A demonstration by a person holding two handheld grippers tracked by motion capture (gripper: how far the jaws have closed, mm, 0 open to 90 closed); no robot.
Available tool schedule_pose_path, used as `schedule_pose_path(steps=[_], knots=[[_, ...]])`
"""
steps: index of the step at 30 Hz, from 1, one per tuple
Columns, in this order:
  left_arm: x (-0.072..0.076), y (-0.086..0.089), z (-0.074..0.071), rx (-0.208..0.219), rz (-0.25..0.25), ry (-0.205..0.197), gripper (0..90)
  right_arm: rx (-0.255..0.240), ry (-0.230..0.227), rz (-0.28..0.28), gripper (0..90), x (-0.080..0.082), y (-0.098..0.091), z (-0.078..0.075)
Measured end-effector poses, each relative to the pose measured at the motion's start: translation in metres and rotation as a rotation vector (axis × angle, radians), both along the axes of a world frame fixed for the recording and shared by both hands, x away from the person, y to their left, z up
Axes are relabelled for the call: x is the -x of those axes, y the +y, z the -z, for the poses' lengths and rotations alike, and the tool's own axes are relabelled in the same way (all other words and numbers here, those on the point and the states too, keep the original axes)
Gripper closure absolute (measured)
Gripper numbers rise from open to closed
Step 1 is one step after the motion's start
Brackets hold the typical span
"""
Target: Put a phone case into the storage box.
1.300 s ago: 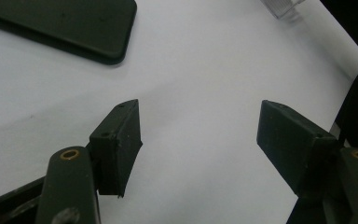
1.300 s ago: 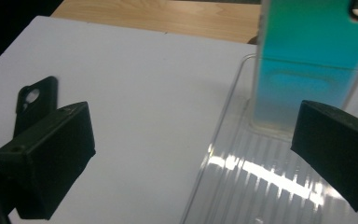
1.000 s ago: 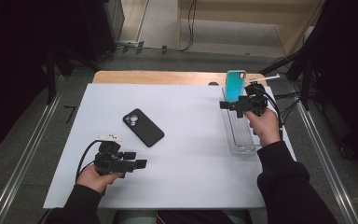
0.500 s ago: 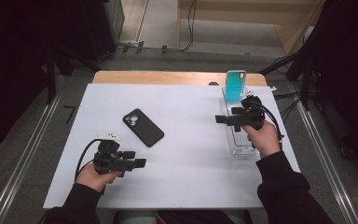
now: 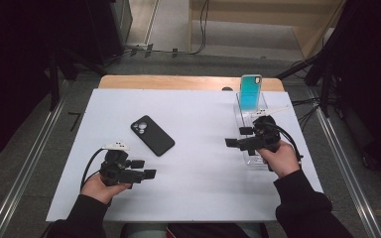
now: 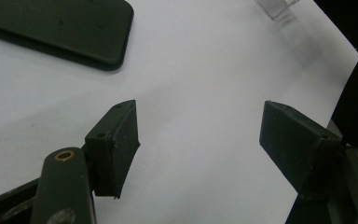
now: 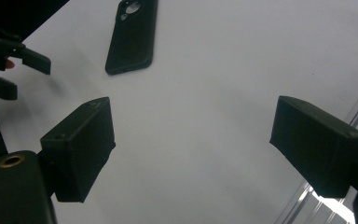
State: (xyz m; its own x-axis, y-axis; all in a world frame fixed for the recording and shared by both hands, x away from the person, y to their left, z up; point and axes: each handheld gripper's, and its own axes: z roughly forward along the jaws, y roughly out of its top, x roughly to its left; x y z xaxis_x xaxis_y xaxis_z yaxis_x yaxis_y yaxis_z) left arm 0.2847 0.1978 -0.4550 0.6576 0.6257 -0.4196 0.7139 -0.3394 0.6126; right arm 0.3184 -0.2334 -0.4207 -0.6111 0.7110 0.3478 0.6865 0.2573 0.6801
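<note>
Holding the left gripper point(image 5: 146, 168) roughly two-thirds open and empty, low over the near left of the white table point(image 5: 203, 193). Leaving the black phone case point(image 5: 152, 135) flat on the table, just beyond and a little right of those jaws, touching neither gripper. Probably waiting to be picked up next. Hovering the right gripper point(image 5: 235, 137) beside the clear rack point(image 5: 264, 113), well apart from the black case, jaws pointing toward it. Having just been closing those jaws a little, yet keeping them wide with nothing between. Standing the teal phone case point(image 5: 251, 91) upright at the rack's far end, so seemingly half done.
</note>
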Motion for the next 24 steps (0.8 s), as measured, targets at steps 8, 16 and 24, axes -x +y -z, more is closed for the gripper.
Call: schedule_pose_path(steps=[8, 16, 24], knots=[[0.000, 0.001, -0.001, 0.000, 0.004, 0.001, 28.4, 0.004, -0.007, -0.061, 12.3, 0.020, 0.005, 0.007], [-0.001, 0.004, -0.002, 0.008, -0.015, 0.000, 28.4, 0.025, -0.029, -0.096, 12.2, 0.037, 0.006, 0.017], [-0.005, 0.005, -0.002, 0.010, -0.021, 0.001, 28.4, 0.030, -0.027, -0.119, 12.2, 0.049, 0.007, 0.027]])
